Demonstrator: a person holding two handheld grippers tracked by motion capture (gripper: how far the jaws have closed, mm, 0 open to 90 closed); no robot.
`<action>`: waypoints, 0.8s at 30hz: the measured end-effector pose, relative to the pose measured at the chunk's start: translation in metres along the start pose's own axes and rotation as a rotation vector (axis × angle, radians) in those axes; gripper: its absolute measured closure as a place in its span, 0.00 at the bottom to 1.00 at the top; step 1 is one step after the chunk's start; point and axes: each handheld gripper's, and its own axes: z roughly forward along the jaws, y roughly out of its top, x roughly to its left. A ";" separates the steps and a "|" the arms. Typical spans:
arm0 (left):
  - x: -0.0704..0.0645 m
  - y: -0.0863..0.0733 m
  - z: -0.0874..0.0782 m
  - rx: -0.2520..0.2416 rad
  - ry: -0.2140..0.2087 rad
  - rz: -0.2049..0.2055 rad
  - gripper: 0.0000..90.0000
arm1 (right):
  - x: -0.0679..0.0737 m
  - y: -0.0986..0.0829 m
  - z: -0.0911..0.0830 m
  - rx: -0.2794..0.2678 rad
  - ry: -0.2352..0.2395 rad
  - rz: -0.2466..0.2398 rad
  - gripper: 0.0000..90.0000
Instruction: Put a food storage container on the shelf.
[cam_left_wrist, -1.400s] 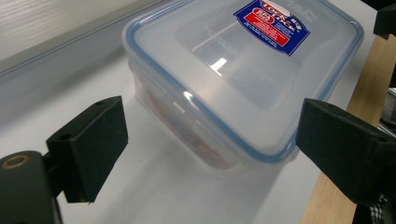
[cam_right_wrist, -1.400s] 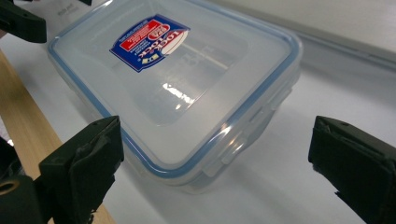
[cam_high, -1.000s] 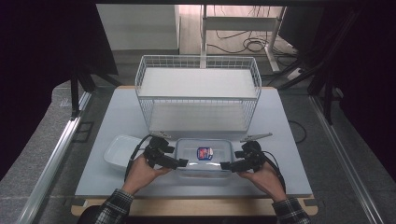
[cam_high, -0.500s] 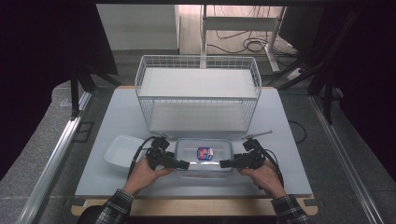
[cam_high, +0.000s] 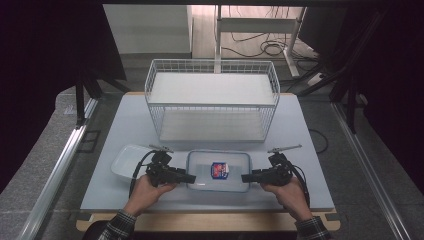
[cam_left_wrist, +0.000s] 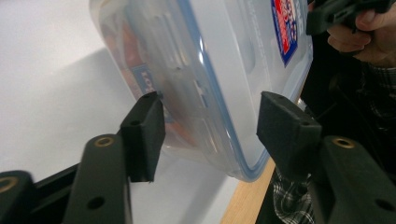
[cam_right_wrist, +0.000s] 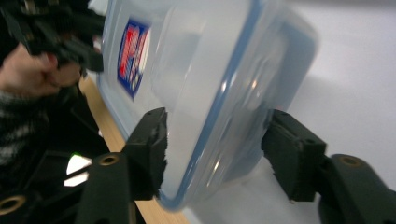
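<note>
A clear plastic container (cam_high: 200, 162) with a blue-rimmed lid and a red and blue label (cam_high: 220, 170) lies near the table's front edge. My left gripper (cam_high: 192, 178) is at its left end and my right gripper (cam_high: 245, 177) at its right end. In the left gripper view the open jaws of my left gripper (cam_left_wrist: 210, 116) straddle the container's (cam_left_wrist: 224, 56) end. In the right gripper view my right gripper (cam_right_wrist: 217, 135) stands open the same way around the other end of the container (cam_right_wrist: 201, 60). Neither pair of jaws is pressed onto it.
A white wire basket (cam_high: 212, 100) stands behind the container at the middle of the table. A second clear tub (cam_high: 125, 162) lies just left of my left gripper. The table's wooden front edge (cam_high: 210, 220) runs close under both hands.
Both grippers have edged slightly inward along the container's ends. The container has stayed where it was.
</note>
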 end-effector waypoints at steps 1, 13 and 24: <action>0.000 0.000 0.000 -0.008 0.000 0.001 0.50 | 0.000 0.001 -0.001 -0.006 -0.006 -0.001 0.49; 0.001 -0.002 -0.001 -0.098 0.013 -0.005 0.59 | 0.004 -0.003 -0.006 -0.079 -0.041 -0.045 0.55; -0.001 -0.004 -0.006 -0.148 0.033 0.027 0.59 | 0.012 -0.005 -0.005 -0.149 -0.076 -0.174 0.55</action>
